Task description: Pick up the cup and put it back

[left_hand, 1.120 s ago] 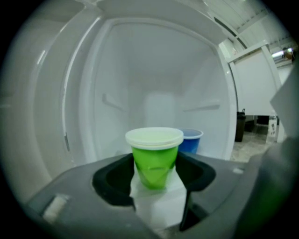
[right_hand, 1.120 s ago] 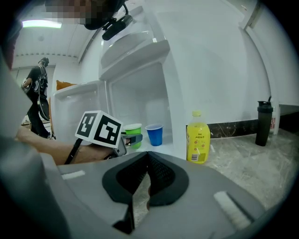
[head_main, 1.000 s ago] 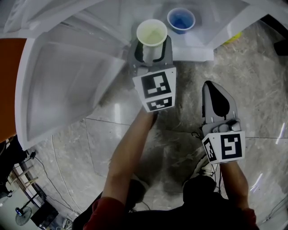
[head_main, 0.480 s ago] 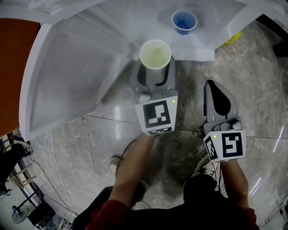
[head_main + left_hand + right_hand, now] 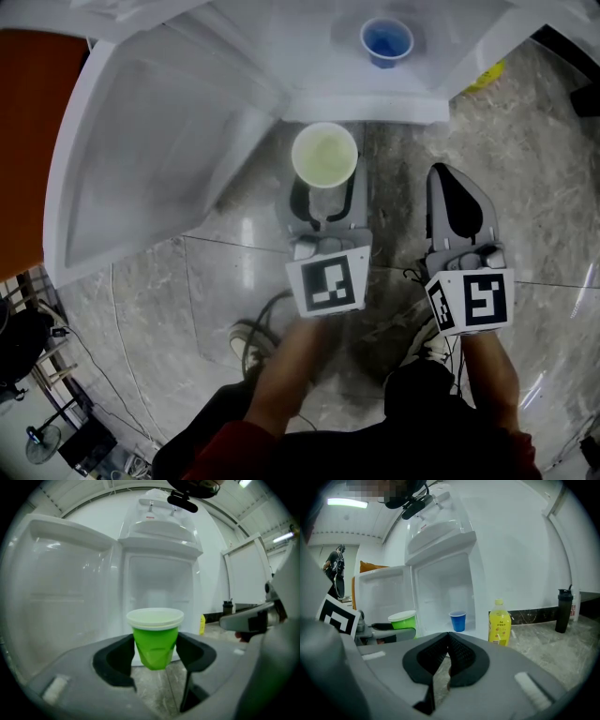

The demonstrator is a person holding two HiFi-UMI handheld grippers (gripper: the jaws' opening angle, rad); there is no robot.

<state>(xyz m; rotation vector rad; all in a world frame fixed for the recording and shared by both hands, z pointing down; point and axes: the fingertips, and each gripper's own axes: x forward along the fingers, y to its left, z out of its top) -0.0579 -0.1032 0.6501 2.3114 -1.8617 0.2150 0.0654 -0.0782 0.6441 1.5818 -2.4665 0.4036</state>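
Left gripper point(image 5: 325, 202): grey moulded shell with black lining inside the jaw recess and a small pale strip point(image 5: 55, 688) on the casing. Left marker cube point(image 5: 327, 284): white faces, black square patterns. Right gripper point(image 5: 456, 187): same grey shell, black ribbed pads point(image 5: 461, 656). Right marker cube point(image 5: 471, 303): same white faces and black squares. Short dark red sleeve point(image 5: 220, 448) on the left arm. Dark trousers point(image 5: 427, 394).

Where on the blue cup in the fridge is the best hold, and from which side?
Grip the blue cup across its side wall just below the rim, coming in level through the open fridge. It stands upright and narrows toward its base, so the rim should resist slipping.
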